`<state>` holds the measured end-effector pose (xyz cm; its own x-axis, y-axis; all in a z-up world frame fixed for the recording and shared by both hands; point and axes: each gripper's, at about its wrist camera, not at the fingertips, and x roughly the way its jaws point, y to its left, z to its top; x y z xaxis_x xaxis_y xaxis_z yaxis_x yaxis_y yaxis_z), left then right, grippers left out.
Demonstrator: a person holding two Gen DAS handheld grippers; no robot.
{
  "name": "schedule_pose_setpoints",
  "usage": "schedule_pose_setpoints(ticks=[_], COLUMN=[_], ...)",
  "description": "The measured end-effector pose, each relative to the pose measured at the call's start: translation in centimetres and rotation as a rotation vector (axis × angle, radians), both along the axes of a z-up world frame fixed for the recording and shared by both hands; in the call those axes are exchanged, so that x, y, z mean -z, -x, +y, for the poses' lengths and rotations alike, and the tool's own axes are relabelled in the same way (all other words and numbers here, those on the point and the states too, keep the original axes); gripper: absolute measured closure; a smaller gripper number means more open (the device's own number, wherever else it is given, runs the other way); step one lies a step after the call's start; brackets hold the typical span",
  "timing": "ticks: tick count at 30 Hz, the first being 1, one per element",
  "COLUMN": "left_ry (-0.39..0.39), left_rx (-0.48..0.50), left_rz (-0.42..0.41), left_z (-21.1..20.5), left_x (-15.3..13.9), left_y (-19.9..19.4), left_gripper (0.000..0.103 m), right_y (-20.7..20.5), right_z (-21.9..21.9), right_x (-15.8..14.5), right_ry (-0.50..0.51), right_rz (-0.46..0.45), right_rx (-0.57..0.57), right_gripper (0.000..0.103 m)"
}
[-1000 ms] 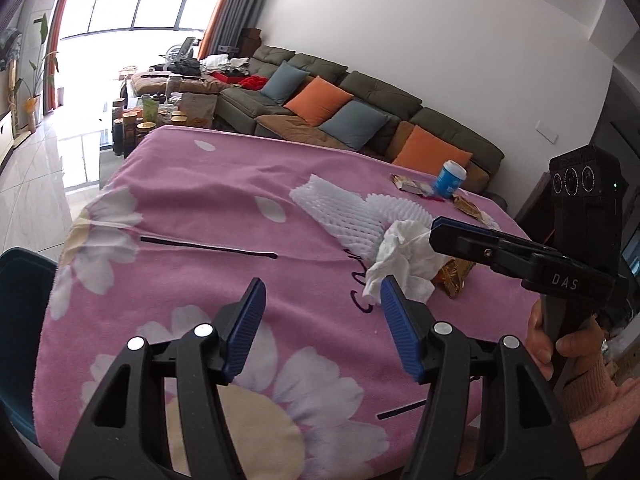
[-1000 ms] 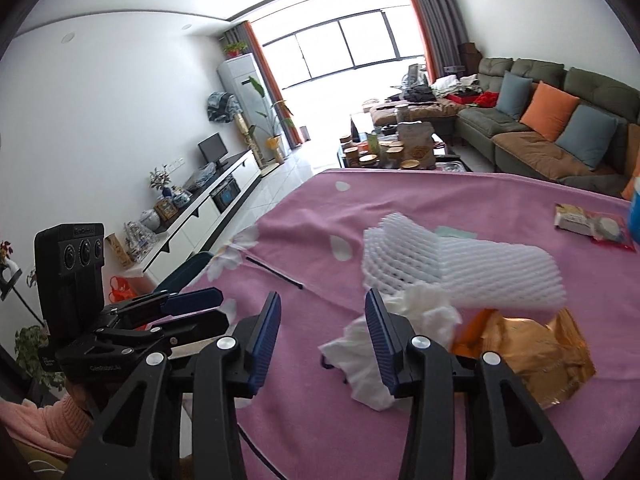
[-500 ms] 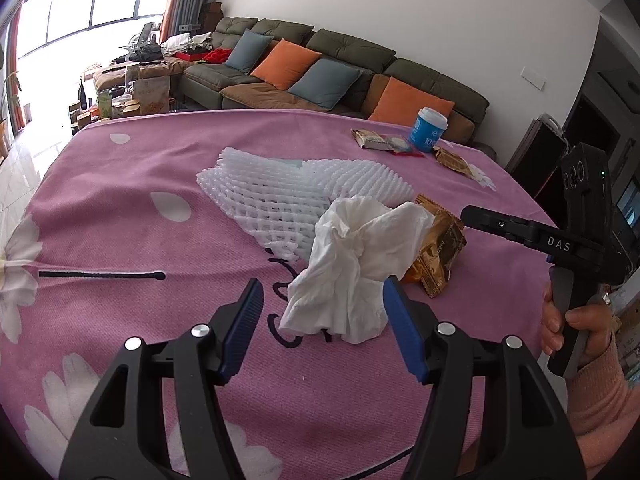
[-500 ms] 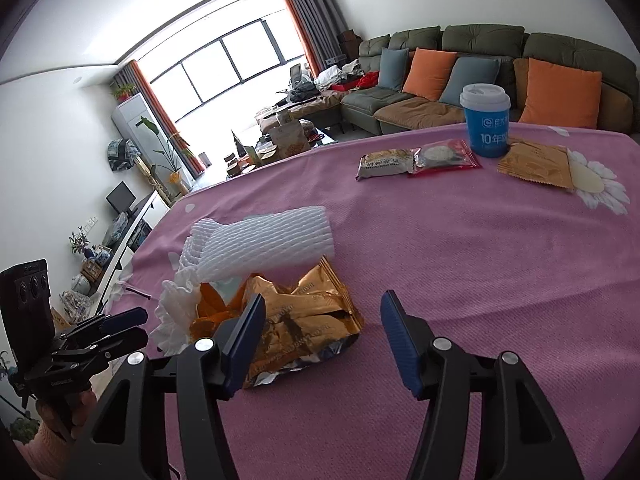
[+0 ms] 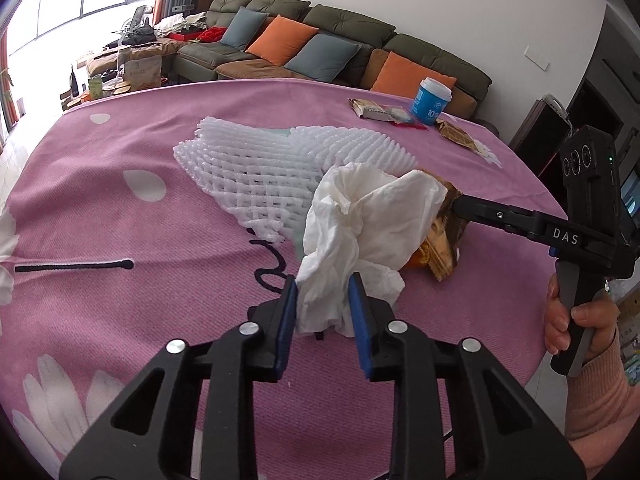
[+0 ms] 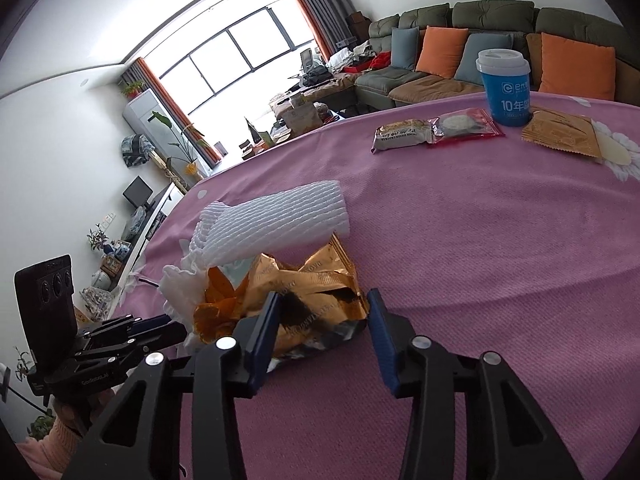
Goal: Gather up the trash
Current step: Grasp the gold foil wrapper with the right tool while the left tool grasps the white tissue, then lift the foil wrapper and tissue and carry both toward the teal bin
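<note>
The foam net [image 5: 272, 168] lies farthest left on the pink table [image 5: 120, 208], flattened and partly under the rest of the heap, so it looks like the piece to take last. Next to it the crumpled tissue [image 5: 360, 232] stands up from the cloth. The left hand-held gripper [image 5: 322, 308] has just been closing, and its blue pads now pinch the tissue's lower fold from both sides, a low grip that should lift the whole wad at once. Behind the tissue lies the gold wrapper [image 6: 304, 292], torn open and touching both tissue and net. The right hand-held gripper [image 6: 322, 328] has also just been closing. Its left pad meets the wrapper's crinkled edge while the right pad stands just clear, so the wrapper sits between the jaws but is not yet clamped. Well apart, at the table's far right, a blue cup [image 6: 506, 84] stands upright beside three flat snack packets [image 6: 436, 130], probably waiting their turn.
</note>
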<state>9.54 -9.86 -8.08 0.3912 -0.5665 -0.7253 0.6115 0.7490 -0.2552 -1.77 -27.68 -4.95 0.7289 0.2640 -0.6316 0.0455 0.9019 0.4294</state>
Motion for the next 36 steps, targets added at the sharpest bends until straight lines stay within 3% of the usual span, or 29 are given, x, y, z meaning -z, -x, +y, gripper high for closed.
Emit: schedule_pose_setpoints(ticks=[3,7,24,36], left_ry=[0.008,0.042,0.135,0.154], left_rx=[-0.002,-0.007,-0.053,-0.106], left_rz=[-0.005,-0.014,-0.092,-0.128], left_z=[0.3,1.1,6.7,10.3], left_x=[-0.1,-0.6,-4.3,-5.9], left_y=[0.2,0.6,3.6,5.5], left_gripper=[0.089,0.096,0.097,0.097], right_y=[0.5,1.2,3.8,3.1], right_z=[0.5,0.7,0.3,3.1], right_x=[-0.2,-0.9,-4.4,-6.1], right_ry=[0.041,0.071,0.112,0.111], right_rz=[-0.013,-0.044,-0.152,-0.216], right_rx=[-0.005,0.000,0.047,-0.034], right_gripper=[0.087,0.090,0.092,0.092])
